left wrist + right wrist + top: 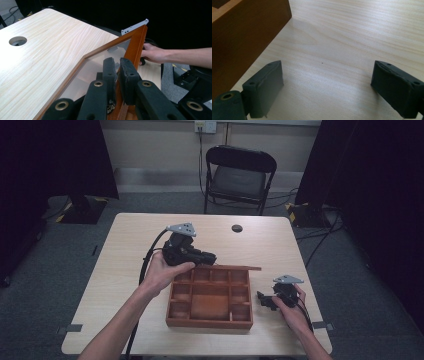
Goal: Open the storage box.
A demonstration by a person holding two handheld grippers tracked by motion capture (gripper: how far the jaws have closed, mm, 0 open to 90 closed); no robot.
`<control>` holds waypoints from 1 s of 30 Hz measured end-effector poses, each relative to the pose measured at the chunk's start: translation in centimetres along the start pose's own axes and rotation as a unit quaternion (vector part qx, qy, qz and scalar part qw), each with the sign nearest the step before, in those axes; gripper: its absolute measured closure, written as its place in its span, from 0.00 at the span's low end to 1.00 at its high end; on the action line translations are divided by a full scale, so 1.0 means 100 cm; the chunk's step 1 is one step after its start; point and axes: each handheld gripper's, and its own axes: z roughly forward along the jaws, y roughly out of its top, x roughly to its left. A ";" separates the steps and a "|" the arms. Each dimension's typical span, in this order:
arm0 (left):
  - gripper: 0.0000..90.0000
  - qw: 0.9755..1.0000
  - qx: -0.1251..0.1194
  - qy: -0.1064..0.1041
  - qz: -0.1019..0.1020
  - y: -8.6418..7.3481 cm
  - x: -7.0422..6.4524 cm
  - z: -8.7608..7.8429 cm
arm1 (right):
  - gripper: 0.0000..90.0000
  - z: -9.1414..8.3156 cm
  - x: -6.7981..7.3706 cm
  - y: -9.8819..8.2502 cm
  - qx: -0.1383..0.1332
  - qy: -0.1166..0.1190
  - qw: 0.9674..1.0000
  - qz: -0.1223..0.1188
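A wooden box (210,299) with several compartments stands near the table's front edge. Its lid (235,267), a wooden frame (136,45) around a clear pane (100,62), is raised and edge-on over the box's far side. My left gripper (207,259) is shut on the lid's frame, its pads (127,72) pressing either side of the wood (117,62). My right gripper (262,299) rests low on the table just right of the box. Its jaws stand wide apart over bare tabletop (327,80), with the box's side wall (244,32) to their left.
The light wooden table (125,270) has a round cable hole (237,228) at the far middle. A black folding chair (240,170) stands behind it. Dark curtains hang at both sides and cables lie on the grey floor.
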 end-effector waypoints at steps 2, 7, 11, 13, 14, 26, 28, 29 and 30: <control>0.93 1.000 0.000 0.002 -0.002 0.001 0.000 0.000 | 0.11 0.000 0.000 0.000 0.000 -0.001 1.000 -0.001; 0.93 1.000 -0.002 0.003 -0.004 0.001 0.001 0.001 | 0.11 0.000 0.000 0.000 0.000 0.000 1.000 0.000; 0.92 1.000 -0.004 0.005 -0.007 0.001 0.002 0.002 | 0.11 0.000 0.000 0.000 0.000 0.000 1.000 0.000; 0.92 1.000 -0.002 0.005 -0.007 0.001 0.002 0.002 | 0.11 0.000 0.000 0.000 0.000 0.000 1.000 0.000; 0.92 1.000 -0.002 0.005 -0.007 0.001 0.002 0.002 | 0.11 0.000 0.000 0.000 0.000 -0.001 1.000 0.000; 0.92 1.000 -0.001 0.004 -0.008 0.001 0.003 0.002 | 0.11 0.000 0.000 0.000 0.000 0.000 1.000 0.000; 0.92 1.000 -0.002 0.004 -0.009 0.001 0.003 0.002 | 0.11 0.000 0.000 0.000 0.000 -0.001 1.000 -0.001; 0.92 1.000 -0.001 0.004 -0.009 0.001 0.003 0.002 | 0.11 0.000 0.000 0.000 0.000 0.000 1.000 0.000; 0.92 1.000 -0.002 0.003 -0.009 0.001 0.003 0.002 | 0.11 0.000 0.000 0.000 0.000 0.000 1.000 0.000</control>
